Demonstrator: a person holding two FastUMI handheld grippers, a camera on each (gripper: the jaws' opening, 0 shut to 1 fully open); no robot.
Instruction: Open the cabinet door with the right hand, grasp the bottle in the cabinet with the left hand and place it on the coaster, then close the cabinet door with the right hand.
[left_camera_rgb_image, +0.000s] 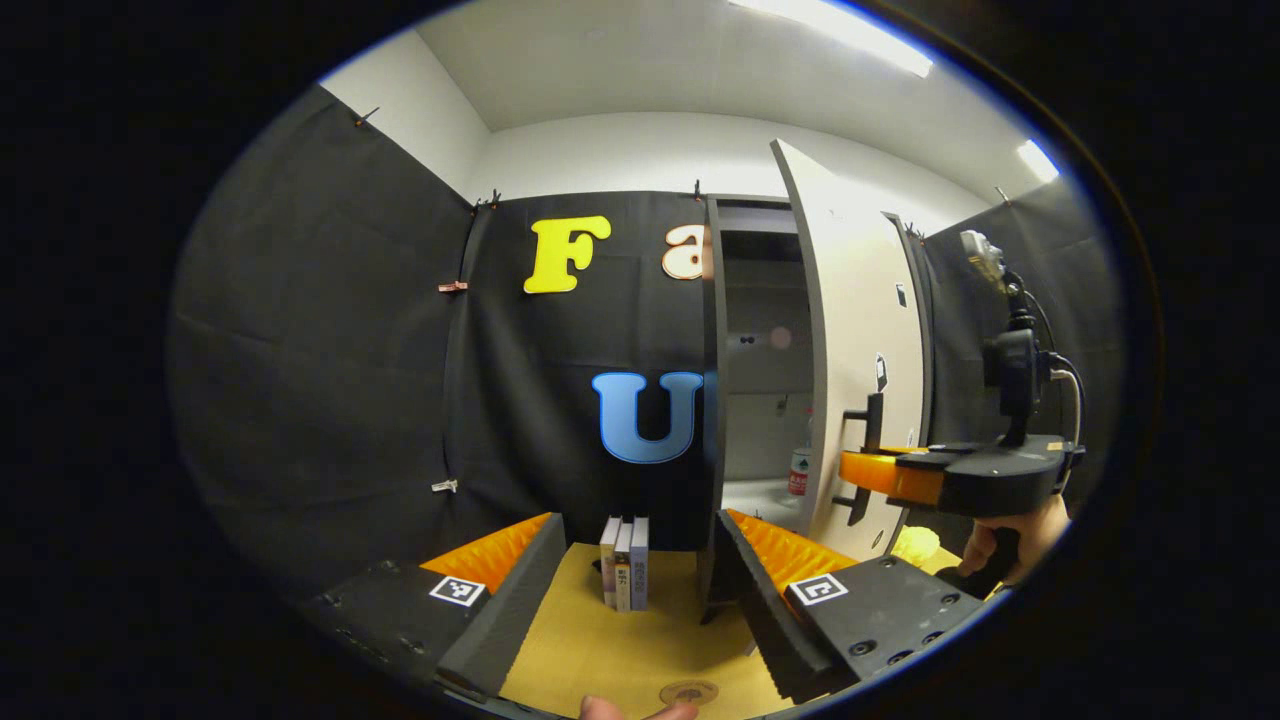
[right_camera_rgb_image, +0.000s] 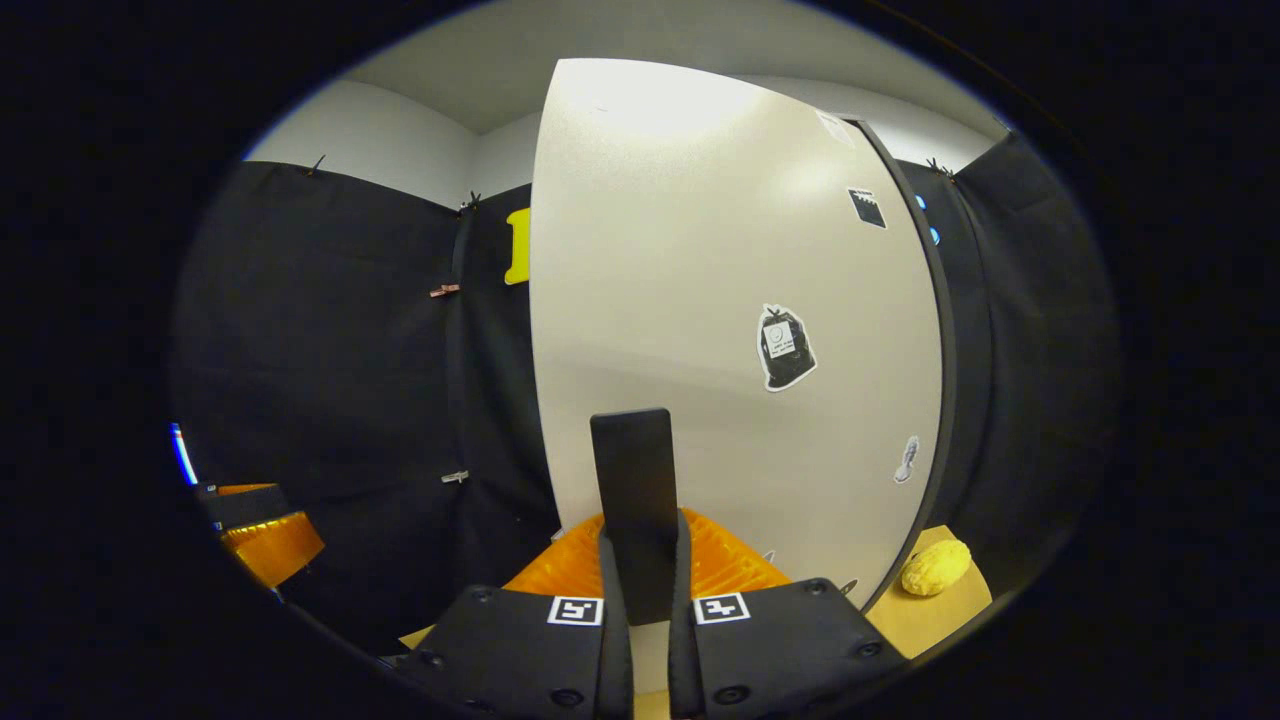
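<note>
Right gripper (right_camera_rgb_image: 640, 600) clamping handle (right_camera_rgb_image: 634, 480), bottle (left_camera_rgb_image: 800, 470) half-hidden

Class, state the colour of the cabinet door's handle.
Black handle, clearest in the right gripper view.

right tongs (right_camera_rgb_image: 640, 585) clamped on door handle (right_camera_rgb_image: 634, 480) | cabinet door (right_camera_rgb_image: 720, 300) ajar | yellow lump (right_camera_rgb_image: 935, 567) on tabletop

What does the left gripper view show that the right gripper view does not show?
Left gripper view: the small red-labelled bottle inside the cabinet, three upright books, a round brown coaster. Right gripper view: black stickers on the door's front, and the right hand-held gripper shut on the black bar handle. Both: the white cabinet door and a yellow lumpy object on the wooden table.
</note>
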